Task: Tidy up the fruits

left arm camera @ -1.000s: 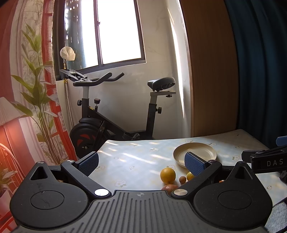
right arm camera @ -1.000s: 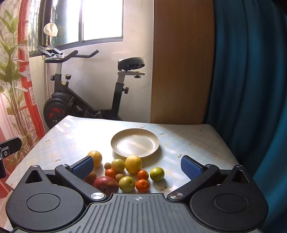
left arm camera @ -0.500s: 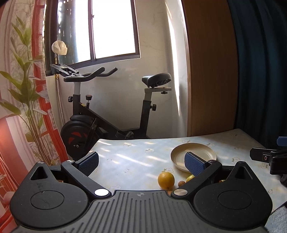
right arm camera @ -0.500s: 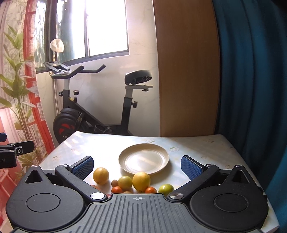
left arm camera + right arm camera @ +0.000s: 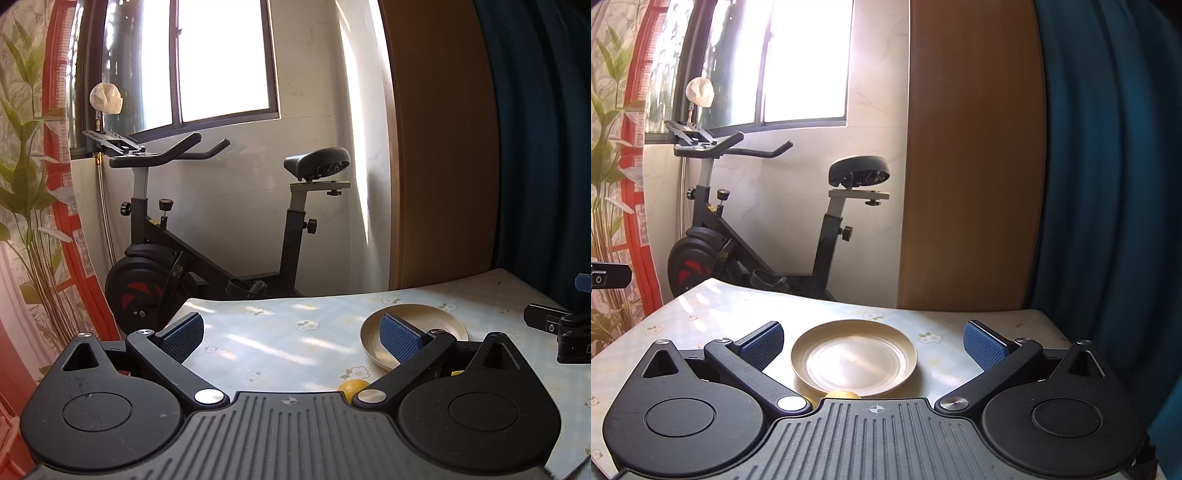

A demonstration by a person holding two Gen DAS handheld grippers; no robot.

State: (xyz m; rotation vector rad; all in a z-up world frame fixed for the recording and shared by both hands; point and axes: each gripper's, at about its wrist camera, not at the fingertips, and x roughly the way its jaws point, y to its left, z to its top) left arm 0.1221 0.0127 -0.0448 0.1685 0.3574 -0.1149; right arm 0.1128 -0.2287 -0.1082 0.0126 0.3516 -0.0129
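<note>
Both tools are held above the near edge of the table (image 5: 701, 306), pitched up, so most of the fruit falls below view. Left gripper (image 5: 291, 336): jaws spread wide, nothing between them. Right gripper (image 5: 873, 341): likewise released and empty.

Count in view: one plate (image 5: 854, 357), bare, standing centred between the right jaws. One orange (image 5: 351, 386), partly visible beside the left tool's right finger. One yellow sliver of fruit (image 5: 842, 394) at the plate's near rim; kind cannot be told. Any further fruit is hidden by the tool bodies.

Handling, by judgement: an orange is round, firm, moderately light, with a slightly waxy skin, so it is liable to roll or squirt from a shallow pinch. Take it across the widest part, pads level, with moderate pressure to avoid bruising. The plate looks shallow, so fruit should be set down, not dropped.
</note>
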